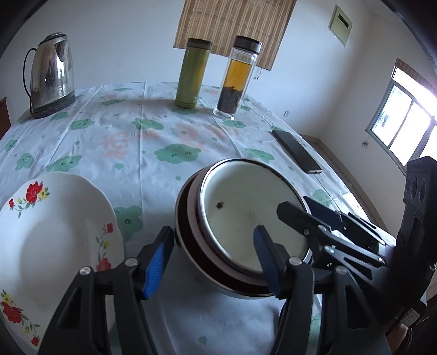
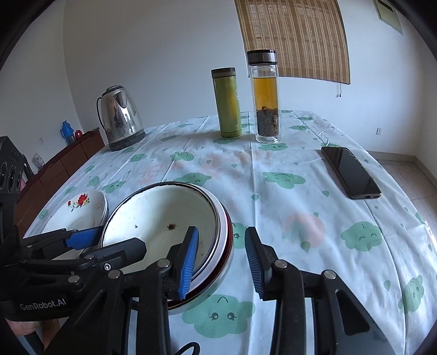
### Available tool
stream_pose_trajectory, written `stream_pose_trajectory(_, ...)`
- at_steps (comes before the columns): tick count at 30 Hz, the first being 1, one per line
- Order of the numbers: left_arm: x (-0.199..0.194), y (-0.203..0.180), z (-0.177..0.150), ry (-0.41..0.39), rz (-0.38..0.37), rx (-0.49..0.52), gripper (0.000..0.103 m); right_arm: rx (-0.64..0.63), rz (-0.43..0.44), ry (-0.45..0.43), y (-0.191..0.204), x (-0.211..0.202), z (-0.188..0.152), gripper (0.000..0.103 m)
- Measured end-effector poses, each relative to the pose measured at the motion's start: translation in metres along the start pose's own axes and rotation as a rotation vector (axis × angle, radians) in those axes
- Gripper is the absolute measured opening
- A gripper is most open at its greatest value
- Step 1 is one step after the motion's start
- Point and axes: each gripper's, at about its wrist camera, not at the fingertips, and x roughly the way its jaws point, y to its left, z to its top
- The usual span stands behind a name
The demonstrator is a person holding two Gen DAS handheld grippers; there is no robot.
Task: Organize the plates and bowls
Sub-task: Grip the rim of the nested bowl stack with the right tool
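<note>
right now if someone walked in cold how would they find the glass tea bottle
Start at the table with the cloud-print cloth and look to its far edge, below the bamboo blind. Two tall bottles stand there side by side. The glass tea bottle is the clear one on the right with amber liquid over dark leaves, unlike the opaque green flask beside it.

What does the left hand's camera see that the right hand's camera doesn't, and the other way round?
Only the left wrist view shows the bright window and a framed panel high on the wall.

Only the right wrist view shows the dark wooden cabinet with a blue figure on top.

Both show the stacked bowls with each gripper, left gripper and right gripper, open astride the rim, the flowered plate, kettle, green flask, glass tea bottle, phone, bamboo blind and cloud-print tablecloth.
</note>
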Motion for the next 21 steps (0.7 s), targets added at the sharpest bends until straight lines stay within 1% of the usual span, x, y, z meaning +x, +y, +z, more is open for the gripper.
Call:
stream_pose_trajectory(3, -0.0003, -0.0002, -0.0008, -0.008, 0.008, 0.001, 0.056, -0.006, 0.013, 0.015, 0.0029, 0.0019, -0.0012, 0.035)
stream_pose_trajectory(5, -0.0007, 0.0009, -0.0007, -0.013, 0.009, -0.003, 0.054, -0.018, 0.000, 0.013, 0.0051, 0.0013, -0.0019, 0.034)
stream_pose_trajectory(8, -0.0014, 0.0018, -0.0011, -0.021, 0.012, -0.006, 0.051, 0.004, 0.012, 0.012, 0.0007, -0.0002, -0.0019, 0.031)
stream_pose_trajectory(13, -0.0018, 0.0022, -0.0015, -0.022, 0.009, -0.011, 0.051, 0.014, 0.016, 0.012, -0.0002, -0.0009, -0.0022, 0.030)
stream_pose_trajectory(17, -0.0027, -0.0001, -0.0031, -0.029, 0.024, -0.010, 0.050, 0.018, 0.011, 0.009, -0.0009, -0.0011, -0.0021, 0.029)
stream_pose_trajectory(21, -0.0042, -0.0017, -0.0039, -0.028, 0.023, -0.012, 0.048, 0.018, -0.011, 0.007, 0.0002, -0.0014, -0.0017, 0.027)
